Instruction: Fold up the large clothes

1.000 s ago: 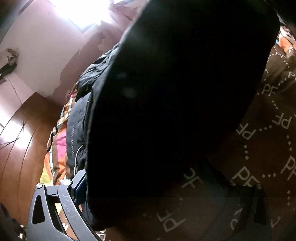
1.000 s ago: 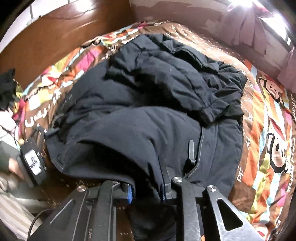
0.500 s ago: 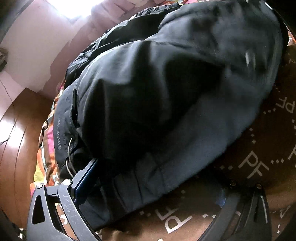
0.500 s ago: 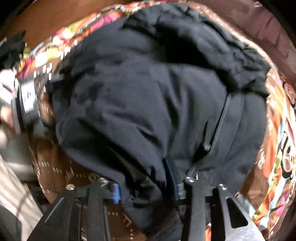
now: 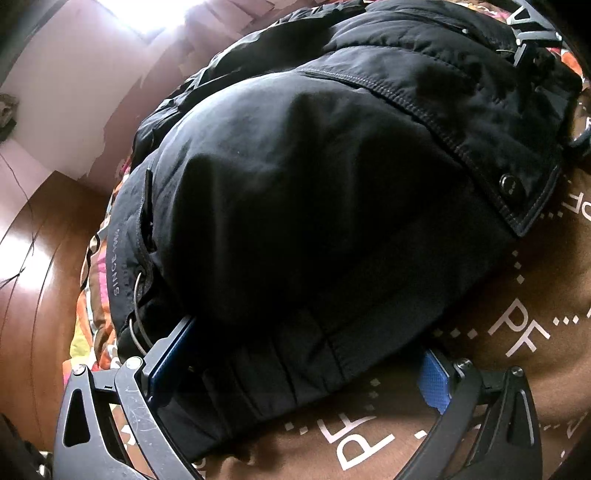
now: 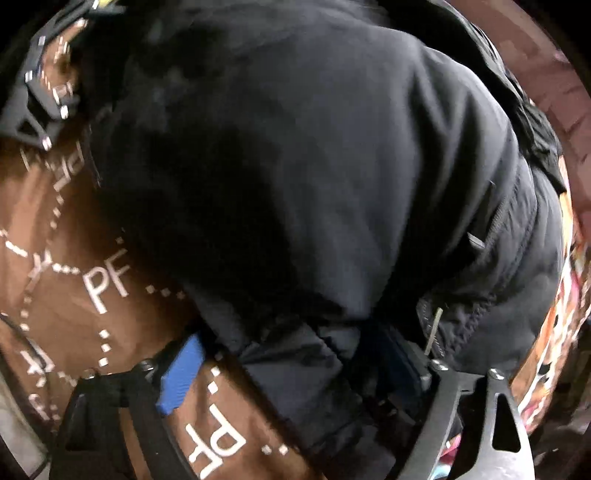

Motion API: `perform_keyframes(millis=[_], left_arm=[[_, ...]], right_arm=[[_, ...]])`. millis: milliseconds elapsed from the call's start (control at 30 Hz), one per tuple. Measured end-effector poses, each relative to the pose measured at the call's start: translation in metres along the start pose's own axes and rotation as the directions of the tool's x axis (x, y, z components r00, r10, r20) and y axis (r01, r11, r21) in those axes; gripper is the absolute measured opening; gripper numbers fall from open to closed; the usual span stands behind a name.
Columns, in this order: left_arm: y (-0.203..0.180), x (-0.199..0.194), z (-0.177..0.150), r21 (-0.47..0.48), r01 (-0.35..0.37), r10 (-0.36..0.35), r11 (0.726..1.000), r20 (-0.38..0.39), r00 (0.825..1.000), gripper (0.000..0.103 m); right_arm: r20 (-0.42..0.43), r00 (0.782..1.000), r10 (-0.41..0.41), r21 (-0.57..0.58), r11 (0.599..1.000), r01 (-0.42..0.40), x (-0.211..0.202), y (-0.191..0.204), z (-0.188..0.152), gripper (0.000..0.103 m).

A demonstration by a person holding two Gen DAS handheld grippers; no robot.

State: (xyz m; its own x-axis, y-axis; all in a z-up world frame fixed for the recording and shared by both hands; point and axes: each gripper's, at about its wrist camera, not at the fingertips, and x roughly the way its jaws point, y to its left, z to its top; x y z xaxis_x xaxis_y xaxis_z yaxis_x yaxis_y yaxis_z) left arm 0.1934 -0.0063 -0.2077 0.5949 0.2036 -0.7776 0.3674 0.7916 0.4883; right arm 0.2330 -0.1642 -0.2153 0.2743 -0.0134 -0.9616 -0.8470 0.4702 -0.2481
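Note:
A large black padded jacket lies bunched on a bed, its near edge folded over; it fills the right wrist view too. My left gripper is open, jaws wide, low on the bed with the jacket's hem lying loose between its blue pads. My right gripper is open as well, jaws wide, with the jacket's edge resting between its fingers. The other gripper shows at the top left of the right wrist view and at the top right of the left wrist view.
The bed has a brown cover printed with white "PF" letters and a colourful cartoon blanket under the jacket. A wooden headboard and a pink wall stand beyond.
Both grippers came down to the bed with the jacket's raised edge, laid it over, and opened their jaws, letting the fabric go.

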Motion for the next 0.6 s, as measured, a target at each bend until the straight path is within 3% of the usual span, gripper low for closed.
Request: perform_keyframes(millis=[100, 267, 433, 600], left_arm=[[-0.002, 0.000, 0.000, -0.001, 0.003, -0.003, 1.000, 0.001, 1.000, 0.101], [0.002, 0.004, -0.002, 0.007, -0.006, 0.006, 1.000, 0.005, 1.000, 0.101], [-0.005, 0.004, -0.001, 0.023, -0.035, 0.035, 0.999, 0.012, 0.999, 0.101], [-0.003, -0.002, 0.005, 0.021, -0.096, 0.094, 0.995, 0.051, 0.994, 0.101]], right_arm=[[-0.006, 0.998, -0.055, -0.007, 0.998, 0.055, 0.008, 0.008, 0.004, 0.097], [-0.009, 0.990, -0.138, 0.024, 0.990, 0.138, 0.017, 0.012, 0.012, 0.091], [0.024, 0.982, -0.187, 0.010, 0.982, 0.187, 0.007, 0.020, 0.014, 0.050], [0.049, 0.995, -0.083, 0.103, 0.992, 0.077, -0.021, -0.005, 0.013, 0.033]])
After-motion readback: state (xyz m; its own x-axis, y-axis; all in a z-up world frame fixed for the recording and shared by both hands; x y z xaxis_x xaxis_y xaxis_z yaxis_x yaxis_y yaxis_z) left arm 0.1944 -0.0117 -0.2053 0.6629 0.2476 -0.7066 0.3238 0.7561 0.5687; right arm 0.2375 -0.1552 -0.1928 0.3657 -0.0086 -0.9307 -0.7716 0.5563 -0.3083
